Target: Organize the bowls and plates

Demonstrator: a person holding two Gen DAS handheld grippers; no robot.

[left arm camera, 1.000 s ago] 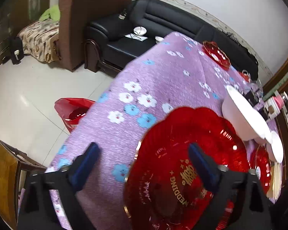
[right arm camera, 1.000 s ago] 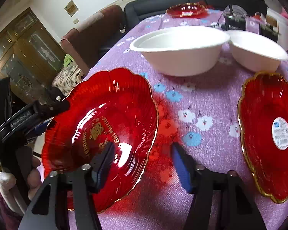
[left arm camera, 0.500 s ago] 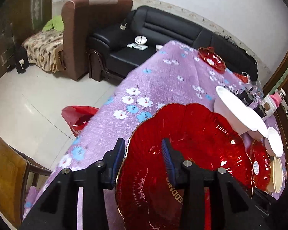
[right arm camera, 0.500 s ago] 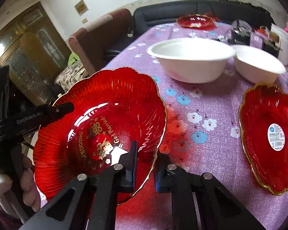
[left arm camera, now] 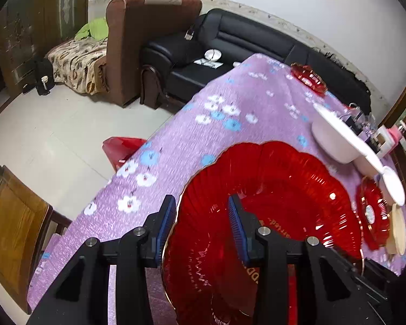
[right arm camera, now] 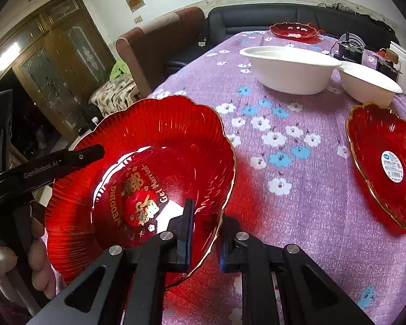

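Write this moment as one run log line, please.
left gripper: shut on red plate rim | right gripper: shut on opposite rim | plate: tilted | white bowls: on table

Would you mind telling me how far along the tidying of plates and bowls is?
Nothing looks stacked yet. In hand: the left gripper and right gripper both clamp the rim of the red wedding plate, held tilted above the tablecloth. Left: the labelled red plate, a far red plate and two big white bowls sit apart.
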